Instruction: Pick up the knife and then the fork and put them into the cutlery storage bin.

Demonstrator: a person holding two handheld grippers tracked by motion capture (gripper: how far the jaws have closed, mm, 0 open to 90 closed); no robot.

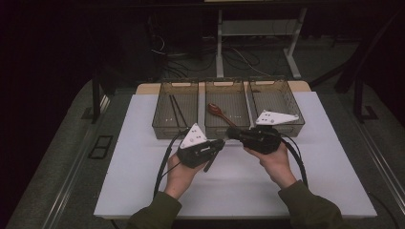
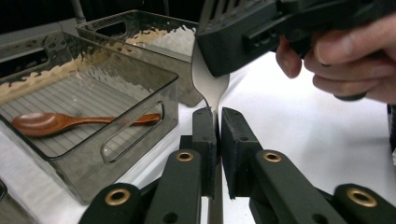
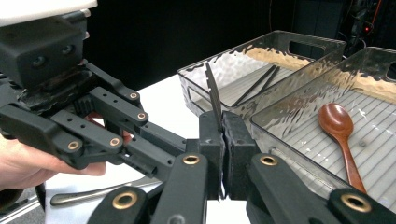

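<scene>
A metal piece of cutlery [image 2: 210, 84] is held between both grippers just in front of the middle bin [image 1: 217, 130]. My left gripper [image 2: 218, 114] is shut on its narrow neck, and the wide head rises toward the other gripper's body. My right gripper [image 3: 222, 119] is shut on the head, whose thin edge [image 3: 214, 93] sticks up above the jaws. The handle [image 3: 93, 195] trails back under the left gripper, seen as a dark stick [image 1: 210, 163] in the high view. There the left gripper [image 1: 222, 142] and right gripper [image 1: 229, 132] meet tip to tip.
Three clear grey bins stand in a row at the back of the white table [image 1: 143, 181]. The left bin [image 1: 162, 125] holds black chopsticks [image 1: 176, 112]. A wooden spoon [image 1: 216, 110] lies in the middle one. The right bin [image 1: 286, 126] looks bare.
</scene>
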